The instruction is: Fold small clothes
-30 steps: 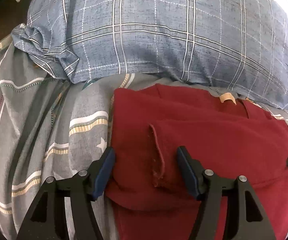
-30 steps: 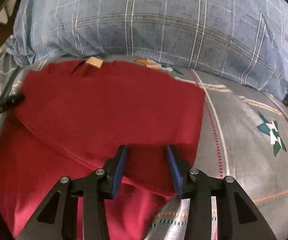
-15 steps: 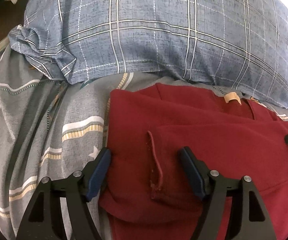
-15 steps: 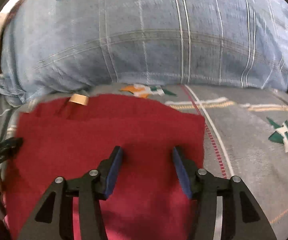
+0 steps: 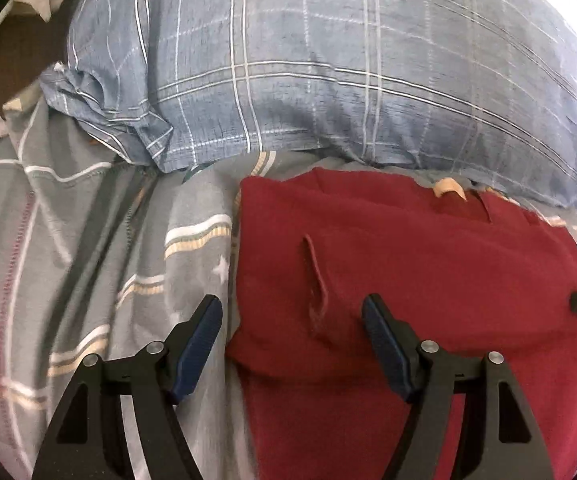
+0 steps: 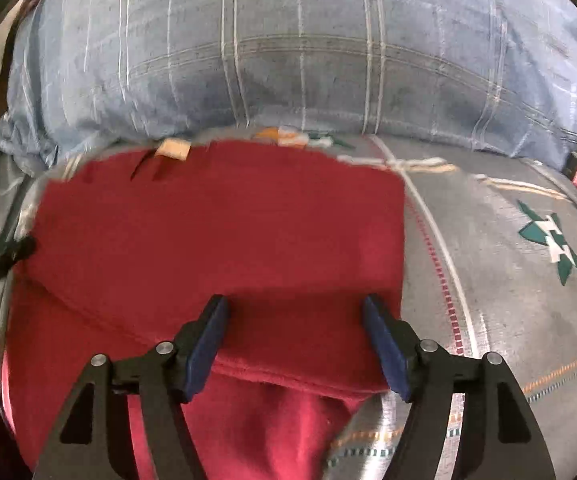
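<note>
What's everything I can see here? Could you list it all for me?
red garment: one, dark red, partly folded, flat on the bedspread in front of the pillow
tag: one, beige, at the garment's far edge
pillow: one, blue plaid, behind the garment
bedspread: one, grey with stripes and star motifs, under everything
left hand-held gripper: one, black with blue pads, open over the garment's left edge
right hand-held gripper: one, same colours, jaws just opened, over the garment's right part

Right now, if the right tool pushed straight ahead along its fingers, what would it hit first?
Most likely the red garment: the right tool hangs open just over its folded layer, near the right edge. Depth is unclear.
</note>
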The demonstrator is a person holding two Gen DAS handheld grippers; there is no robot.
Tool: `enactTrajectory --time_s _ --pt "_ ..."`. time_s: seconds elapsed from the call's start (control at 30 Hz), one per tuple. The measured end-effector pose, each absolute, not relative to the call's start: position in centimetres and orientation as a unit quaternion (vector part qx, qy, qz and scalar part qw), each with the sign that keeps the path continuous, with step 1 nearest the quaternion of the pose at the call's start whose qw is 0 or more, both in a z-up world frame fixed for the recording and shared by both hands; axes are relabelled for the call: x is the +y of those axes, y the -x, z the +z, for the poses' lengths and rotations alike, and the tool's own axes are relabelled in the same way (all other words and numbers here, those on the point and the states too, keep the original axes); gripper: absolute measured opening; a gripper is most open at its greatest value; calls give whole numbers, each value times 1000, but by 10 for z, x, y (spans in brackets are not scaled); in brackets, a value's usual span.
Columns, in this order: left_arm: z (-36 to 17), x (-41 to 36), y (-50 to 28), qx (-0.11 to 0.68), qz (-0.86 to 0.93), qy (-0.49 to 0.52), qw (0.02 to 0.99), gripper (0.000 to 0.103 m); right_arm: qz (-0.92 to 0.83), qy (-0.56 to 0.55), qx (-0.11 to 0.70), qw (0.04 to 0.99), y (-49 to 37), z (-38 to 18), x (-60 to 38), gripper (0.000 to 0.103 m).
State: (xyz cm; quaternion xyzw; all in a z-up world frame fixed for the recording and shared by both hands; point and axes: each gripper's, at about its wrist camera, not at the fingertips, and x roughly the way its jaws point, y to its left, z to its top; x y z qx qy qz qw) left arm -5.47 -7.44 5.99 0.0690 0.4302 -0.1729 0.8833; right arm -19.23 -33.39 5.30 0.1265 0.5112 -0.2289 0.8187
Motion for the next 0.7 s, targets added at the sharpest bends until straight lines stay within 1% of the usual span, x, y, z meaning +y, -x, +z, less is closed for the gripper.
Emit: enactTrajectory --time_s 0.07,0.17,0.43,0.6,0.7 --pt "69 -69 70 432 -192 -57 879 72 -218 -127 503 826 200 65 -322 71" --pt "77 -58 92 433 -199 -49 878 72 -204 -159 479 838 224 79 -309 72" --pt "80 -32 137 443 -200 -41 873 72 -236 -195 463 832 266 83 -311 73" --pt "69 -26 138 458 -188 -32 868 72 -250 -217 444 833 254 84 -336 73" --pt "65 -26 133 461 -188 -16 867 72 -256 -225 443 829 235 79 -359 77"
